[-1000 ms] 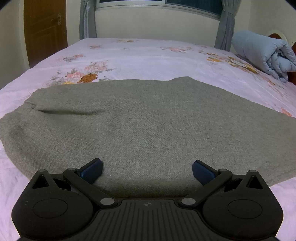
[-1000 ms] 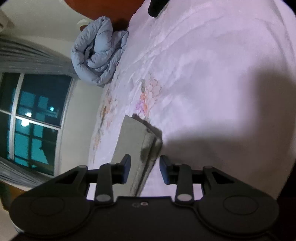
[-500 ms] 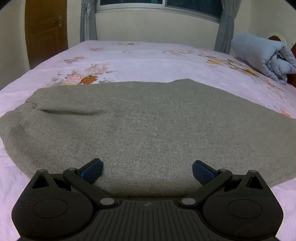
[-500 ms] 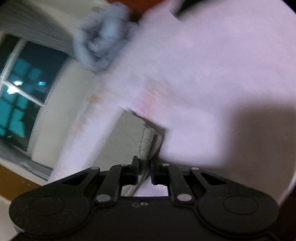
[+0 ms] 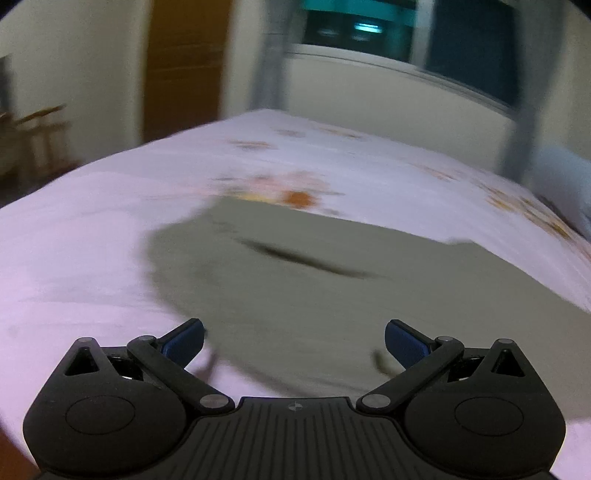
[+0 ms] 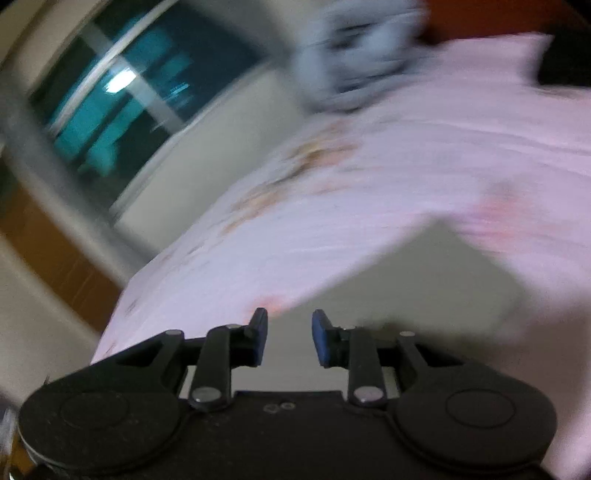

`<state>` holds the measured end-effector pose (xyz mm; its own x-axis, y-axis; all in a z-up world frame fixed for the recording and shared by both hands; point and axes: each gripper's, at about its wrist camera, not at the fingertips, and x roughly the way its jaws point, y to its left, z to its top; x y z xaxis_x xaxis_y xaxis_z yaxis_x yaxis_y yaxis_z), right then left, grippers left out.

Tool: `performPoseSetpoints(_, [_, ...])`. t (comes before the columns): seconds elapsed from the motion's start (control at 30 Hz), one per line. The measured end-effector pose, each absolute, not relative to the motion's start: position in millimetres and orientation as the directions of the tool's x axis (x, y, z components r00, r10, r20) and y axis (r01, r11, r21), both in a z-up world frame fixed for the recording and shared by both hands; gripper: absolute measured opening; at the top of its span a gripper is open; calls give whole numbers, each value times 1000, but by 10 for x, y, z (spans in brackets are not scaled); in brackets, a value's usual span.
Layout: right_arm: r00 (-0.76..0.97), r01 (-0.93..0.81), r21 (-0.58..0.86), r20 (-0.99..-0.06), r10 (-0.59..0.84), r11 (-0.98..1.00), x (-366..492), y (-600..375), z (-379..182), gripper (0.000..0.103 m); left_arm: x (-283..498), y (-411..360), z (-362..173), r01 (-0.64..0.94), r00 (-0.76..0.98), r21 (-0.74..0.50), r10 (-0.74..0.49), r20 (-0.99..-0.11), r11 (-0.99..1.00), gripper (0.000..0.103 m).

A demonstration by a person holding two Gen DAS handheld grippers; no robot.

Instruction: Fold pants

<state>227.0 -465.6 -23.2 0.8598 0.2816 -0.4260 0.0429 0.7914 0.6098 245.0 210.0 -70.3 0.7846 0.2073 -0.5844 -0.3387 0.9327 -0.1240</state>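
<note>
The grey-green pants point(image 5: 314, 295) lie flat on the pink floral bedsheet point(image 5: 92, 236), blurred by motion. My left gripper point(image 5: 293, 341) is wide open and empty, just above the near edge of the pants. In the right wrist view the pants point(image 6: 424, 280) spread to the right of and beyond my right gripper point(image 6: 288, 338), which is open with nothing between its fingers. Both views are smeared.
A rolled blue-grey duvet point(image 6: 354, 55) lies at the head of the bed. A window point(image 5: 406, 29) with grey curtains and a wooden door point(image 5: 184, 66) stand beyond the bed. Furniture point(image 5: 33, 136) stands at the far left.
My right gripper closed on the pants' edge half a second ago, and now stands open and swung over the cloth. My left gripper has lifted and turned left, staying open.
</note>
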Motion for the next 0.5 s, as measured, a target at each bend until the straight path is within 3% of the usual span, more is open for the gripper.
performPoseSetpoints(0.13, [751, -183, 569, -445, 487, 802, 3031, -3613, -52, 30, 2453, 2682, -781, -424, 758, -234, 201, -621, 875, 103])
performPoseSetpoints(0.2, [680, -285, 545, -465, 567, 788, 3376, -3064, -11, 44, 2527, 2906, -826, -430, 762, -292, 170, -625, 854, 103])
performPoseSetpoints(0.23, [645, -331, 537, -472, 602, 776, 3561, -2789, -9, 60, 2572, 2998, -852, -429, 764, -314, 155, -626, 847, 103])
performPoseSetpoints(0.27, [609, -372, 534, -477, 634, 759, 3750, -2533, -18, 66, 2632, 3081, -869, -424, 769, -341, 134, -625, 839, 103])
performPoseSetpoints(0.33, [550, -410, 529, -507, 664, 743, 4099, -2123, -66, 63, 2749, 3161, -907, -411, 774, -376, 101, -625, 831, 100])
performPoseSetpoints(0.4, [492, -426, 540, -535, 687, 726, 4436, -1792, -160, 55, 2880, 3216, -957, -400, 774, -390, 79, -628, 829, 85])
performPoseSetpoints(0.5, [431, -446, 514, -594, 679, 733, 4732, -1507, -318, 44, 3014, 3236, -1030, -409, 773, -403, 76, -629, 819, 83])
